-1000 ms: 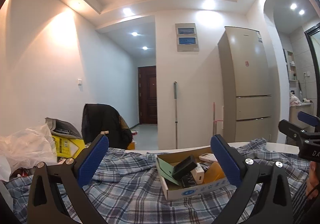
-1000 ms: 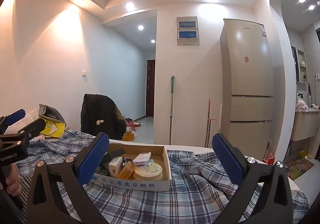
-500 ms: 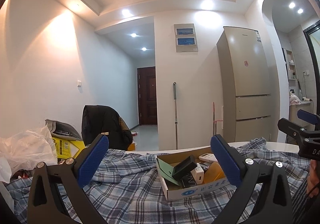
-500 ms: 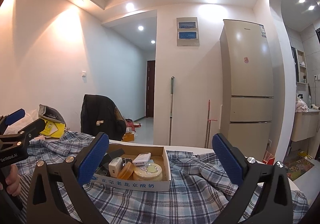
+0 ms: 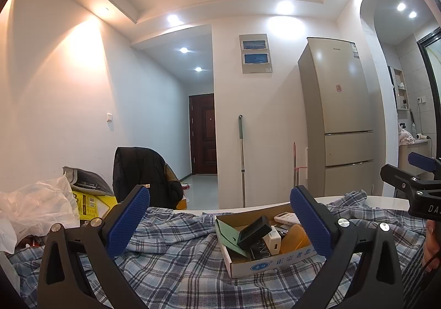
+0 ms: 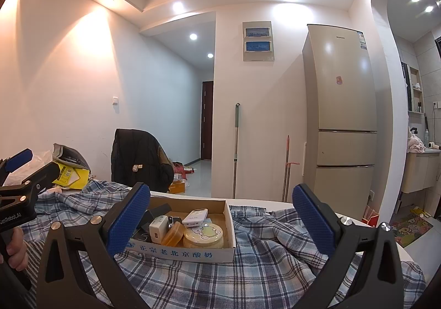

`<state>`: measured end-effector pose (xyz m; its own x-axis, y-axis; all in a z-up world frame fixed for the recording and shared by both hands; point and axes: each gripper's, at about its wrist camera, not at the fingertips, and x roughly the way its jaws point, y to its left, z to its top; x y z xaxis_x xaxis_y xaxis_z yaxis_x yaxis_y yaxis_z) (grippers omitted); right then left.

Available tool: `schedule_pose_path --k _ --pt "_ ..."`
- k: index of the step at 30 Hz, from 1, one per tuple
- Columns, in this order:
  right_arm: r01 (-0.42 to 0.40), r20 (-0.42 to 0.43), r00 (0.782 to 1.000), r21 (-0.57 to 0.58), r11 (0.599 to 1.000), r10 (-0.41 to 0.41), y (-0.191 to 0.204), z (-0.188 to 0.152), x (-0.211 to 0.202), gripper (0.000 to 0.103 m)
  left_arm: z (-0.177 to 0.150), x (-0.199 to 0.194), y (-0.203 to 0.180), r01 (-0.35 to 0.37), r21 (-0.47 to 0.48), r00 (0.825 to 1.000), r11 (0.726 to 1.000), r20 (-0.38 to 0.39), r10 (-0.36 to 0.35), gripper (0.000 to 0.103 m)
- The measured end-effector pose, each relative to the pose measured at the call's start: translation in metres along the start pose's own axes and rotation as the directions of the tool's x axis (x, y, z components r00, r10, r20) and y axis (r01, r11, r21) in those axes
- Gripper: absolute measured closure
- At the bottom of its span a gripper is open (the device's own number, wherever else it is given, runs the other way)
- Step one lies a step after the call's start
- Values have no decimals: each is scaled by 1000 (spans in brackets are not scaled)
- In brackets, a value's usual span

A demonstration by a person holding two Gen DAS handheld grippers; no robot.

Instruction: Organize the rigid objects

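Overhead, ceiling spots lit a white desk (image 6: 264,201) draped with a blue plaid cloth (image 6: 248,276), and on that cloth, toward the desk's far edge, sat an open cardboard box (image 6: 182,254) with blue print along its near wall. Both tools hung above the near part of the cloth with nothing between their fingers: the left tool (image 5: 220,229) had its blue pads spread wide, and the right tool (image 6: 220,226) stood just as wide apart. Neither touched the box. From the right wrist view the box held a white charger (image 6: 158,232) standing on end, an amber round tin (image 6: 173,233) leaning against it, a pale round tin (image 6: 204,234) with a cartoon lid at the right end, and a white remote (image 6: 195,217) lying behind them near the far wall. From the left wrist view a black case (image 5: 255,232) rested tilted on top of the pile, beside a green flat wallet (image 5: 227,237) leaning on the box's left wall. A hand (image 6: 15,248) gripped the left tool's handle at the left border of the right wrist view. Past the desk's left end lay a crumpled plastic bag (image 5: 33,207) and a yellow package (image 5: 88,205). Beyond the far edge stood a chair with a black jacket (image 6: 137,160), a mop (image 6: 235,149) against the wall, and a tall beige fridge (image 6: 341,121).
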<state>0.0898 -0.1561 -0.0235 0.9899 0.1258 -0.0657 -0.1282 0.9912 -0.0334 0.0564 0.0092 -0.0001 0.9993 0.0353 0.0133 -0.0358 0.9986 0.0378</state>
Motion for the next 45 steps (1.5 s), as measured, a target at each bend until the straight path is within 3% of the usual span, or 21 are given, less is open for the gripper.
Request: schedule_pose_path --k 45 --pt "1 -1 1000 -4 1000 -1 0 0 0 0 -1 1 -1 27 18 1000 999 -10 -27 0"
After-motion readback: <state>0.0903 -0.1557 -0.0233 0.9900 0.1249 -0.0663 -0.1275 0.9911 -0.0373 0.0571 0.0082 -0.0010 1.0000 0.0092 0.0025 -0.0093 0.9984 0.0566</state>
